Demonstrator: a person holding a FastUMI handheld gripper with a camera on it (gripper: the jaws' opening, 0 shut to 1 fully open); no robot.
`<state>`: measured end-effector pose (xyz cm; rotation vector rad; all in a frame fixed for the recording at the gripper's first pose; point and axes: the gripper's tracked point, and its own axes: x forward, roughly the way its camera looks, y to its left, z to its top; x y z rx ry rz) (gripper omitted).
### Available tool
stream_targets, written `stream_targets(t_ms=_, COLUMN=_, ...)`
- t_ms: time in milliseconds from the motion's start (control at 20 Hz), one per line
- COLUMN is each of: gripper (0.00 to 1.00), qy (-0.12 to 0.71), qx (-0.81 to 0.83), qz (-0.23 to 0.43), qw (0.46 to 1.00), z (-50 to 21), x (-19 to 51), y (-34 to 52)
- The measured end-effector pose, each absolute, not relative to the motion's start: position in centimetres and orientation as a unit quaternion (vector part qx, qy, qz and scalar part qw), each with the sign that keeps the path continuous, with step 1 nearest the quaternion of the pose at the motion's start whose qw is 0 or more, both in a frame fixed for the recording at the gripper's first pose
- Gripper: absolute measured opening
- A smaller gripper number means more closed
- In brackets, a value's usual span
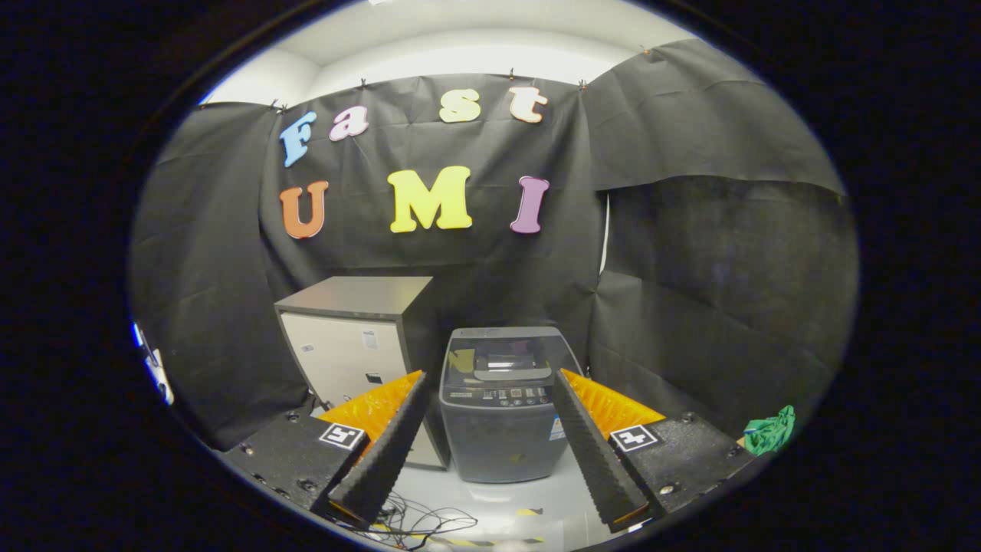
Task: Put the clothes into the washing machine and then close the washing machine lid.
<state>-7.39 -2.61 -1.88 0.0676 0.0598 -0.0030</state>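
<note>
Gripper point(490, 383) fingers stand wide apart and hold nothing; the washer point(502, 406) sits framed between them, well beyond the tips. Its lid point(506, 349) looks shut, though I cannot be sure from this far. Left of the washer, just beside it, stands a cabinet point(356, 337). The cloth point(770, 431), a green bundle, lies well to the washer's right, nearer the gripper. One risk, in my judgement: a loose pinch on the crumpled cloth could drop it short, and cables point(414, 525) on the floor before the washer could snag.
</note>
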Motion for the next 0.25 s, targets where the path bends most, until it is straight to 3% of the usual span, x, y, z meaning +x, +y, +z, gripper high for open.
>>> stream_targets(t_ms=250, gripper=1.0, qy=0.025, qx=0.024, qz=0.012, qw=0.999, z=-1.7, x=-7.8, y=0.0)
